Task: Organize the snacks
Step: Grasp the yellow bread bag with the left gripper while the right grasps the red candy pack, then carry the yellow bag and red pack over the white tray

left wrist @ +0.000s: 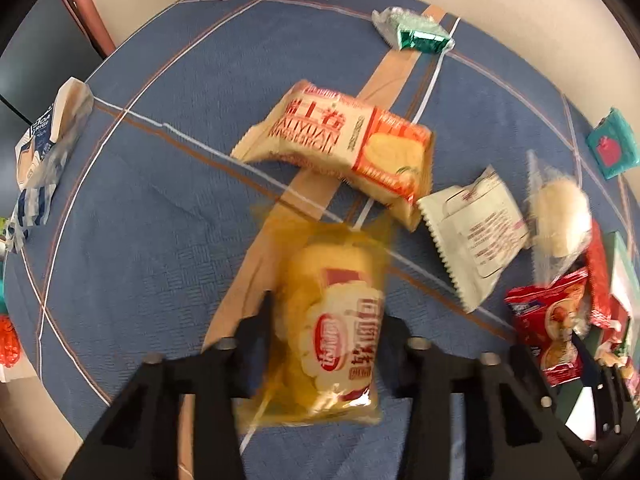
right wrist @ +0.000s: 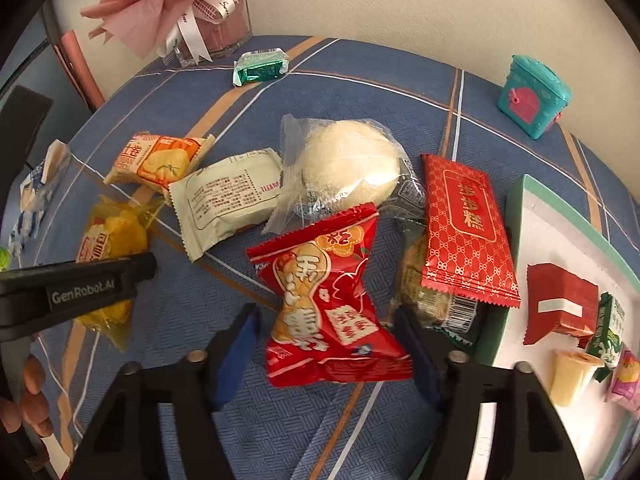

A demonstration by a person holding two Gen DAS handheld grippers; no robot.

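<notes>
My left gripper (left wrist: 326, 332) is shut on a yellow bread packet (left wrist: 332, 320), held blurred above the blue cloth; it also shows in the right wrist view (right wrist: 110, 240). My right gripper (right wrist: 332, 336) is shut on a red pinched snack packet (right wrist: 332, 300), which shows in the left wrist view (left wrist: 554, 328) too. On the cloth lie an orange-and-cream cracker pack (left wrist: 344, 140), a white packet (right wrist: 228, 196), a clear bag with a white bun (right wrist: 348, 160), a red patterned packet (right wrist: 468, 228) and a green-foil sweet (right wrist: 260, 66).
A white tray with a green rim (right wrist: 516, 216) at the right holds a red box (right wrist: 560, 304), a jelly cup (right wrist: 572, 376) and small packets. A teal toy box (right wrist: 534, 96), a pink bouquet in a glass vase (right wrist: 192, 12) and a blue-white packet (left wrist: 44, 148) stand around.
</notes>
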